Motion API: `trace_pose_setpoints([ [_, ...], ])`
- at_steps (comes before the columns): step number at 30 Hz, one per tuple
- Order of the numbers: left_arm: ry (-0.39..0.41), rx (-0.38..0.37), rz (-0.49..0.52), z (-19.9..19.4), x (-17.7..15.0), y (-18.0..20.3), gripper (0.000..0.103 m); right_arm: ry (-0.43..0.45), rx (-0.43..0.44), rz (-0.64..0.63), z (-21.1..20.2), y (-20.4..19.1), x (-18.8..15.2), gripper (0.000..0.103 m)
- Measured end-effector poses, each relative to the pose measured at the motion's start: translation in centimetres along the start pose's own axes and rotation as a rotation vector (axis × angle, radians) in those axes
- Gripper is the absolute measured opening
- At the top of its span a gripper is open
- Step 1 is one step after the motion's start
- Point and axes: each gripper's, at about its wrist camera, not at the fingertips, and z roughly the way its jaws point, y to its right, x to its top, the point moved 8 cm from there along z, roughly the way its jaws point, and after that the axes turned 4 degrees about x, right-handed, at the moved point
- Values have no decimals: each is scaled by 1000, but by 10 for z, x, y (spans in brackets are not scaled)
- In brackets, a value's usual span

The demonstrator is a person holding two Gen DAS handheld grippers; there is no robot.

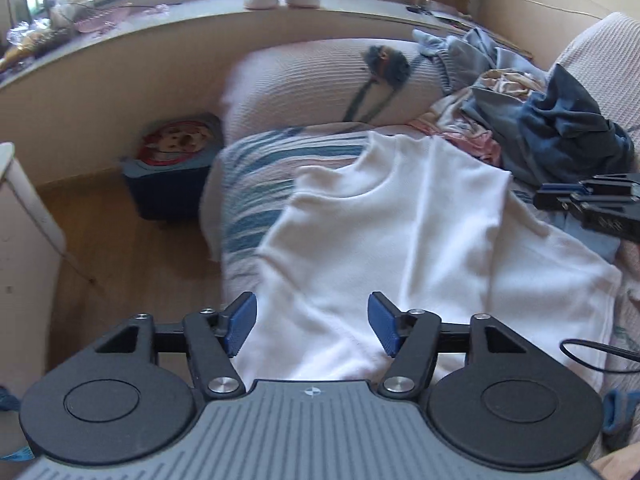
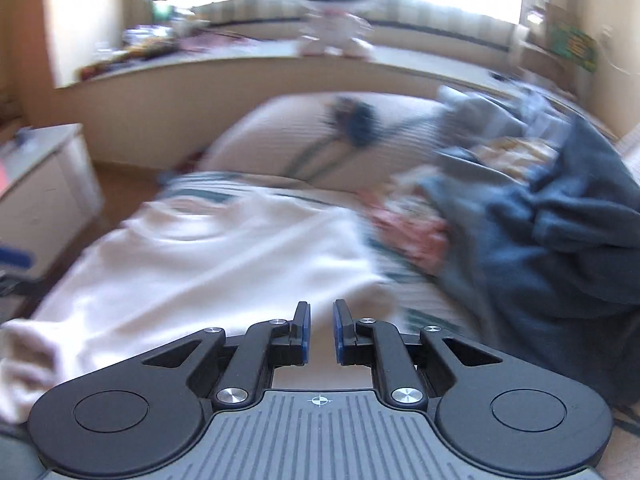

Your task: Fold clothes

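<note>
White shirt (image 1: 400, 220) flat below open L tongs (image 1: 312, 326).

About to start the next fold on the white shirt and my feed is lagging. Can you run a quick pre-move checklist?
1. Left tongs empty, jaws apart: ok.
2. Right tongs empty, narrow gap with nothing between: ok.
3. White knit shirt spread on the striped bedspread: ok, with one long crease down it.
4. Shirt apart from the heap of blue and pink clothes: not ok, the far edge meets the heap.
5. Near hem flat: cannot tell, hidden behind the left tongs.
</note>
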Motion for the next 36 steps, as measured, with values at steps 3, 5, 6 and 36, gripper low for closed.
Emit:
trace_pose_setpoints([
  [3, -12, 28, -16, -11, -13, -18, 68, 16, 169, -70, -8, -57, 0, 14],
  [5, -21, 34, -29, -16, -24, -25, 69, 2, 285, -117, -10, -94, -2, 14],
  [6, -24, 36, -36, -18, -29, -27, 70, -12, 333, -148, -10, -112, -5, 14],
  [36, 44, 66, -105, -50, -57, -52, 72, -260, 622, -190, 8, -226, -55, 8],
])
